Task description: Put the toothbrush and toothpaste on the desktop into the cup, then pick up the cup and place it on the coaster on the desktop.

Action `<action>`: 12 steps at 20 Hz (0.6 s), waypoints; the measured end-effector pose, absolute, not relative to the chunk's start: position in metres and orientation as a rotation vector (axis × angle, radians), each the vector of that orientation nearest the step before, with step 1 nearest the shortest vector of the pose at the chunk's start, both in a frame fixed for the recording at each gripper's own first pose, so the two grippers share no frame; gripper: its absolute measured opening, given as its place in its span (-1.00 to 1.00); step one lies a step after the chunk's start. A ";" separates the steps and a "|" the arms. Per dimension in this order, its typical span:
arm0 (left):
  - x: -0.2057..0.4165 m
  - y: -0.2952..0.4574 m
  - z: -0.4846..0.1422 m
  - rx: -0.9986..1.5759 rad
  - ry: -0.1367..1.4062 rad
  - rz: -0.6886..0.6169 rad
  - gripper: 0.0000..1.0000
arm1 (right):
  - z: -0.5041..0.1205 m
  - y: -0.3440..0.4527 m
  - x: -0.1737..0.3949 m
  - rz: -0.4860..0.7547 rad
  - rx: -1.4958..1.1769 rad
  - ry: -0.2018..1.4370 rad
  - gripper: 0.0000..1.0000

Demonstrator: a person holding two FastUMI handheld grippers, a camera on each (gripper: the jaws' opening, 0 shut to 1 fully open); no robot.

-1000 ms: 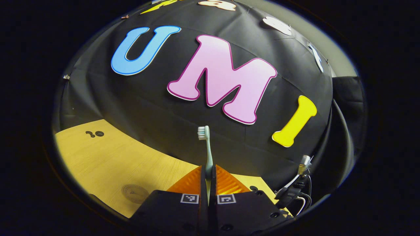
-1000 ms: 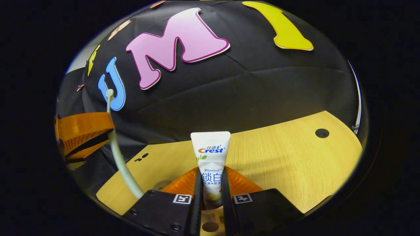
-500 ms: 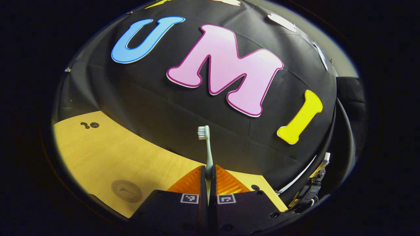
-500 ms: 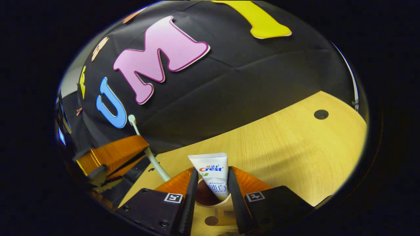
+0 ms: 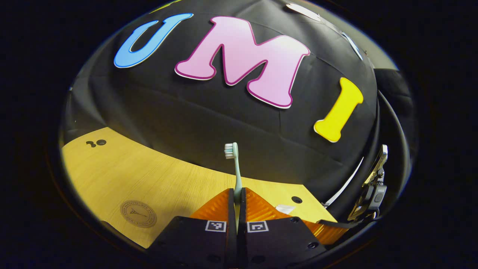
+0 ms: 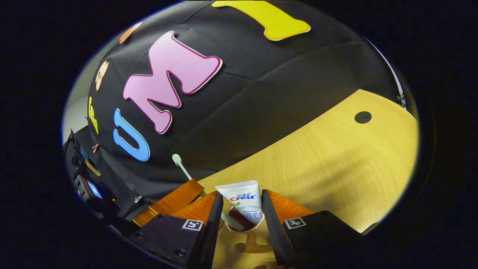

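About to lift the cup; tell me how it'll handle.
Cup probably top-heavy: toothpaste and toothbrush lean out above its rim, so it may tip. Looks small and light. Right gripper stands open around it.

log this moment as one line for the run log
left gripper: shut on toothbrush | right gripper: open, toothpaste standing in cup | coaster: bare | cup: not yet on coaster

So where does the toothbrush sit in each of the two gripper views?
Left gripper view: the toothbrush stands upright at bottom centre, clamped in the left gripper, bristles up.
Right gripper view: its head is at lower left, the handle slanting down into the cup beside the toothpaste.
Shared landmark: the wooden desktop.
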State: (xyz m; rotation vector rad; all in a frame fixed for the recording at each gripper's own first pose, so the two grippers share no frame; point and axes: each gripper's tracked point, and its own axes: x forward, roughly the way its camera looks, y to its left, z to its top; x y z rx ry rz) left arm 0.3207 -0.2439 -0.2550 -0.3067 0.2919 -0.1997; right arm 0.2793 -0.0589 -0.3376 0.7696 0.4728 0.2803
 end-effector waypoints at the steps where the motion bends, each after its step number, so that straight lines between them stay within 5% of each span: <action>1: 0.321 -0.245 -0.257 -0.293 0.292 -0.200 -0.88 | -0.338 -0.058 0.280 0.282 0.764 0.470 0.27; 6: 0.321 -0.246 -0.267 -0.212 0.277 -0.205 -0.86 | -0.338 -0.058 0.280 0.283 0.760 0.468 0.27; 12: 0.297 -0.247 -0.298 -0.169 0.318 -0.223 -0.47 | -0.336 -0.057 0.279 0.286 0.741 0.455 0.29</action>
